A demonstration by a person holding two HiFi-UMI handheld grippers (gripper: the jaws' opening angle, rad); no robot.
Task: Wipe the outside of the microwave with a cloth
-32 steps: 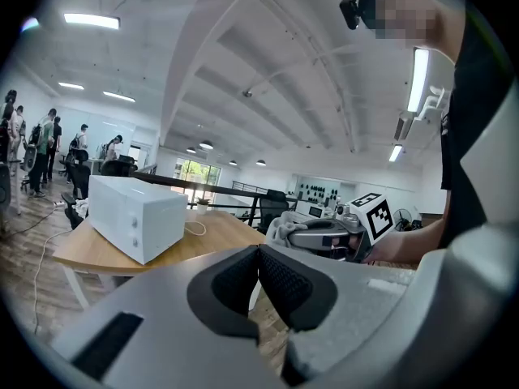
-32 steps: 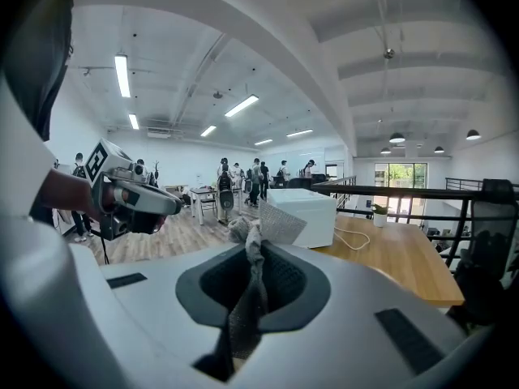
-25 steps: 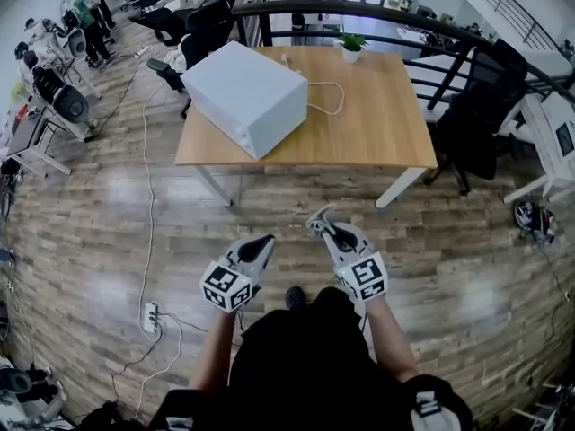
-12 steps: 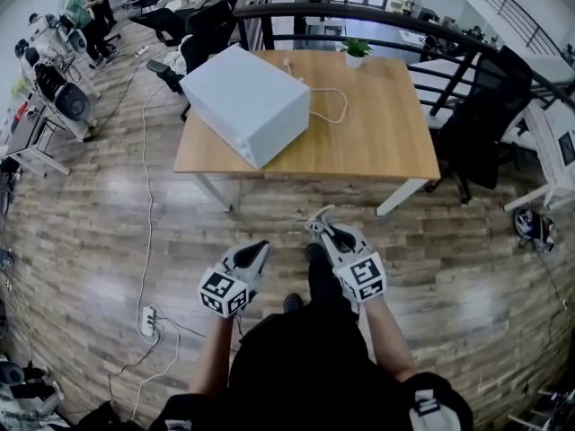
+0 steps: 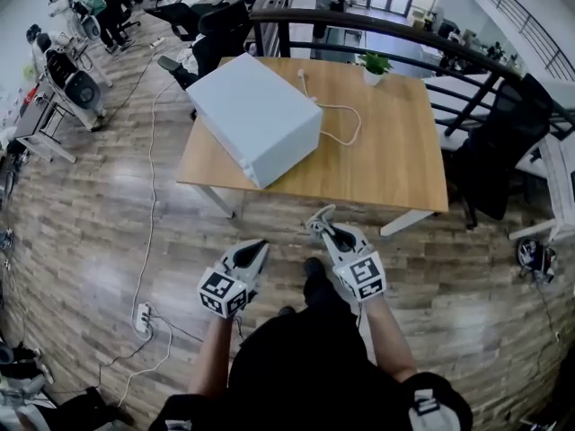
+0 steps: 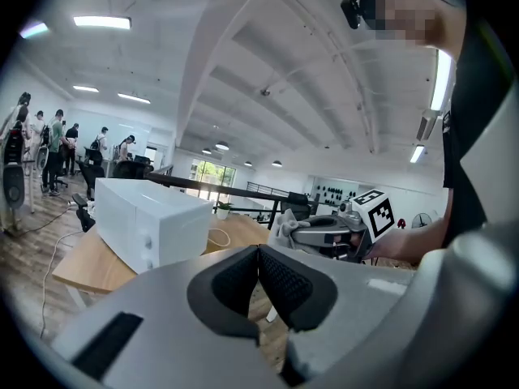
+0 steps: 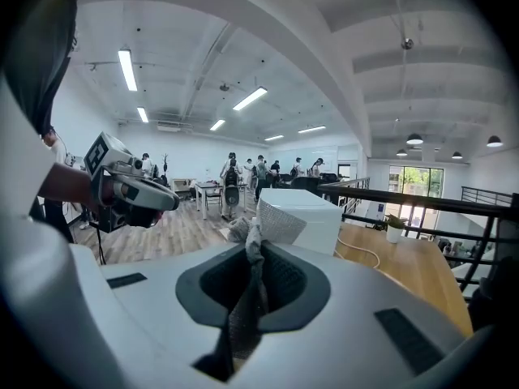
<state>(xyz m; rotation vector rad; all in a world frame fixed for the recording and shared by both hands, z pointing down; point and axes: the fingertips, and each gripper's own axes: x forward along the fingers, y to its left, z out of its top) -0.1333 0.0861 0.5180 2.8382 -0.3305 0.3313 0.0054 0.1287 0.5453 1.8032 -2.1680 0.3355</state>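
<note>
The white microwave stands on the left half of a wooden table, its back cord trailing over the top; it also shows as a white box in the left gripper view and the right gripper view. My right gripper is shut on a grey cloth, a crumpled tuft of which sticks out past the jaws. My left gripper is shut with nothing in it. Both are held over the floor, well short of the table's near edge.
A small potted plant sits at the table's far edge. A black railing runs behind it. Black office chairs stand to the right. A power strip and cable lie on the wood floor at left. People stand far off at upper left.
The table and microwave have drawn a little nearer and shifted right in the head view as the person steps forward. Both grippers keep their pose and grip.
</note>
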